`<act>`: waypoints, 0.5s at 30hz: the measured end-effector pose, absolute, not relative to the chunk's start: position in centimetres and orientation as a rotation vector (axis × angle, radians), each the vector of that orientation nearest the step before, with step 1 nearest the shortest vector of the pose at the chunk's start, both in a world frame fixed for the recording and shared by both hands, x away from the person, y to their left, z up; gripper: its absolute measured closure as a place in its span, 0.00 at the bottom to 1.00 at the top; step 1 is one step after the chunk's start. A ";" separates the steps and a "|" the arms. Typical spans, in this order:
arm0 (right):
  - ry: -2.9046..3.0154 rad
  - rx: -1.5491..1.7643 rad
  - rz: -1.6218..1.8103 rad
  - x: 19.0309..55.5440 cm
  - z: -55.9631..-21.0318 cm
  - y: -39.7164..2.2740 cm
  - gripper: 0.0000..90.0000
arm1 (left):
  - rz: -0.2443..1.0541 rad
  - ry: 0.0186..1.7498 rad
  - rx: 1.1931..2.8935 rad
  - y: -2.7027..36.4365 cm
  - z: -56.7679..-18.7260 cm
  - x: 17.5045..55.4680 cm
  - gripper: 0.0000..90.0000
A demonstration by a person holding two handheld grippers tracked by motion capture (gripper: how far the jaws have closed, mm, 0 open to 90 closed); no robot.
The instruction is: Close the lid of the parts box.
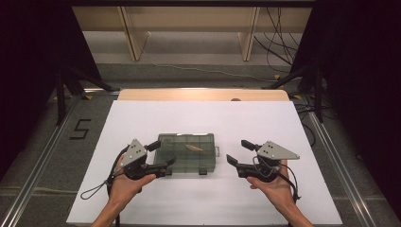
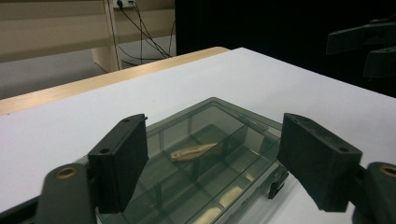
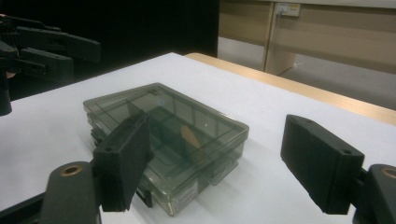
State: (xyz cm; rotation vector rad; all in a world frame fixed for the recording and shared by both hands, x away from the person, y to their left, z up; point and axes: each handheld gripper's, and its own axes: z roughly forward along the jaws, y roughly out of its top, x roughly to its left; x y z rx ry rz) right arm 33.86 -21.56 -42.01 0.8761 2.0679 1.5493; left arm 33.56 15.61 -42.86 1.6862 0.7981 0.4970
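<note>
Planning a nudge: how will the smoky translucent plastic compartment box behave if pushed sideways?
The smoky translucent plastic compartment box lies flat and low on the white table, so it probably slides, not tips. It looks rigid. The tan leaf-shaped piece inside is probably loose and may shift.

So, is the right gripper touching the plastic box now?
Apart. In the high view, bare white table shows between the right gripper and the plastic box; its jaws stand open.

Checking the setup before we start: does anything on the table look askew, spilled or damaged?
Nothing stands out. The clear box sits closed and flat on the white table, a tan piece inside it. Left gripper and right gripper are open, beside the box.
</note>
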 end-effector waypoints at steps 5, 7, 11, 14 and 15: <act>2.056 0.877 1.542 33.4 -42.0 -21.8 0.24 | 0.501 0.801 1.689 15.6 -42.9 33.1 0.20; 2.043 0.884 1.538 33.3 -42.1 -21.8 0.23 | 0.502 0.807 1.686 15.6 -42.9 33.0 0.19; 2.046 0.882 1.540 33.1 -42.3 -22.0 0.22 | 0.510 0.810 1.683 15.8 -43.0 32.9 0.18; 2.042 0.885 1.541 32.9 -42.3 -22.1 0.22 | 0.516 0.810 1.673 15.8 -42.9 32.9 0.18; 2.045 0.890 1.541 32.8 -42.3 -22.1 0.21 | 0.510 0.800 1.665 15.8 -43.0 32.9 0.18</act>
